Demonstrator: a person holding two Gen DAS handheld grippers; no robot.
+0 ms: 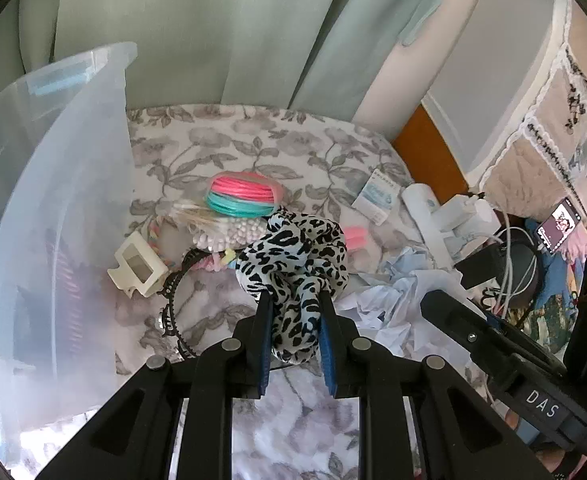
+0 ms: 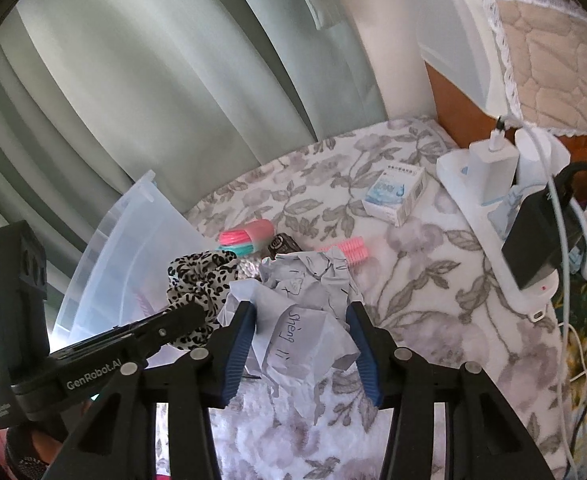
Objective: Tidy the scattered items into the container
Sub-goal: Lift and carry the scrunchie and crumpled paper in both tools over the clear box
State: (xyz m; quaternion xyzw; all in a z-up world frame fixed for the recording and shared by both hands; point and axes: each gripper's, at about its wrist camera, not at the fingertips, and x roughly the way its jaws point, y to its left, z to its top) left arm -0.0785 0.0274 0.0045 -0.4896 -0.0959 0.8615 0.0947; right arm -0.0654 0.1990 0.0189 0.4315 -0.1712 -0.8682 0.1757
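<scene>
The left gripper [image 1: 293, 300] pinches a leopard-print scarf [image 1: 293, 256] between its blue pads [image 1: 327, 356]; the cloth bunches ahead of the fingertips and hangs clear of the floral cloth [image 1: 293, 140] below. To this gripper's left stands the clear bin [image 1: 53, 184], its wall close by. Ahead of the fingertips lie a pink-and-teal cord coil [image 1: 243, 196], a white clip [image 1: 137, 266], a black headband [image 1: 173, 304] and a small white box [image 1: 377, 196]. To its right lies crumpled paper [image 1: 393, 292], with the right gripper's black body beside it.

The right gripper [image 2: 301, 312] grips the paper [image 2: 305, 320] between its pads [image 2: 237, 344]; the sheet, with handwriting on it, fills the gap and bulges past the fingertips. Left of it are the scarf [image 2: 201, 284] and the left gripper [image 2: 165, 326], with the bin [image 2: 133, 248] beyond them. Ahead lie a pink roller [image 2: 347, 250], the coil [image 2: 245, 236] and the box [image 2: 395, 194]. To the right sits a white power strip [image 2: 481, 216] with chargers plugged in.
</scene>
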